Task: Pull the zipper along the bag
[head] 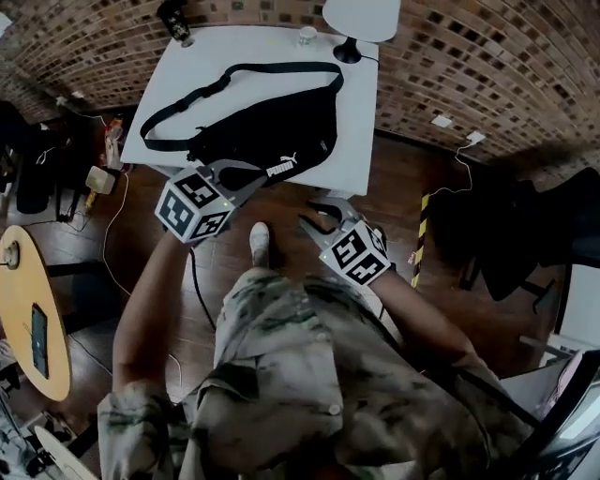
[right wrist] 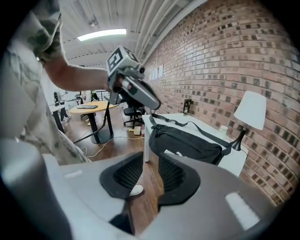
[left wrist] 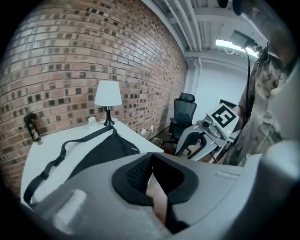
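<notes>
Looks like no pulling yet.

Closest in: left gripper [head: 246, 180] and right gripper [head: 314, 214], both up in the air over the wood floor [head: 281, 211], just short of the table [head: 187, 66]. Left fingers [left wrist: 138, 171] a little apart, holding nothing. Right fingers [right wrist: 129, 171] apart too, with only floor and a white shoe [head: 260, 242] showing between them. Not touching the bag with either one.

Next out: the black bag [head: 267, 131], lying flat on the white table near the front edge, with its strap looped out toward the back and the side. Too small to make out the zipper, so cannot tell whether open or shut. Left to do, most likely: reach the bag, hold it down with one gripper, pinch the zipper tab with the other, then pull along.

Farther back on the table: a small cup [head: 307, 36], a white lamp [head: 359, 19] and a dark bottle [head: 174, 21] in the corner.

Behind all that: a brick wall [head: 487, 56]. Off to the sides: a round yellow table [head: 23, 309], loose cables on the floor and a black chair [left wrist: 185, 110].
</notes>
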Demonstrator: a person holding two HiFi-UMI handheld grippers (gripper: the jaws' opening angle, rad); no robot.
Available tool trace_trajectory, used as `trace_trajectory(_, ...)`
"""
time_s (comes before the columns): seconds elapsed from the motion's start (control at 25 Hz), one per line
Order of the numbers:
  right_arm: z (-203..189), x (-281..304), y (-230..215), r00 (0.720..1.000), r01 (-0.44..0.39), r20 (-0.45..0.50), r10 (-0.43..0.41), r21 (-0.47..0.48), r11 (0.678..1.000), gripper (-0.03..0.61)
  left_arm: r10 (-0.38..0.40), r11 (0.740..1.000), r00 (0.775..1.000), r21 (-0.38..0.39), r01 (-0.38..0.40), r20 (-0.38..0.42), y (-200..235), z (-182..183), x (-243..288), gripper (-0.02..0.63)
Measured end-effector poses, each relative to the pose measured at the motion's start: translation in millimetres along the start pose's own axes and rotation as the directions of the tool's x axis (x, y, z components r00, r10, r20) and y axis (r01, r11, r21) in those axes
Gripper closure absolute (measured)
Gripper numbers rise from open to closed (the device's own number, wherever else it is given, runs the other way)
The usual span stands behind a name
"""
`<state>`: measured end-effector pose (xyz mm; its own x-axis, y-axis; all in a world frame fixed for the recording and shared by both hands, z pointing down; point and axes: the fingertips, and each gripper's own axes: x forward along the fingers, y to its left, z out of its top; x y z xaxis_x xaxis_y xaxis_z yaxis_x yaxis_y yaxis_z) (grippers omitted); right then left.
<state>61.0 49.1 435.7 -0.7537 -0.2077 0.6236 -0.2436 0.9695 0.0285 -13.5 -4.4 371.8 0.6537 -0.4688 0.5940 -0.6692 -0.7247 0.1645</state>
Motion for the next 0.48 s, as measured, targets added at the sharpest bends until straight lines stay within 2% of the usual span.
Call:
trace_trajectory(0.12,-16,-32,20,0.999,-0.037,0.022,0.037,-0.007,0.999,0.469,0.067,0.995,0.997,-0.081,-0.064,0.040,-58,-14,-18,0.612)
trace_trajectory(0.28,-33,-67,52,0.993,-0.101,0.059,0.102,-0.023,0.995,0.469,0.167,0.970,0.983,-0.189,-0.150,0.074,-127,-37,-40,0.612)
trace_trajectory(0.48,-37,-107,91,0.987,-0.120,0.103,0.124,-0.043,0.992,0.472,0.197,0.961,0.975,-0.218,-0.172,0.101,-197,-55,-56,0.612)
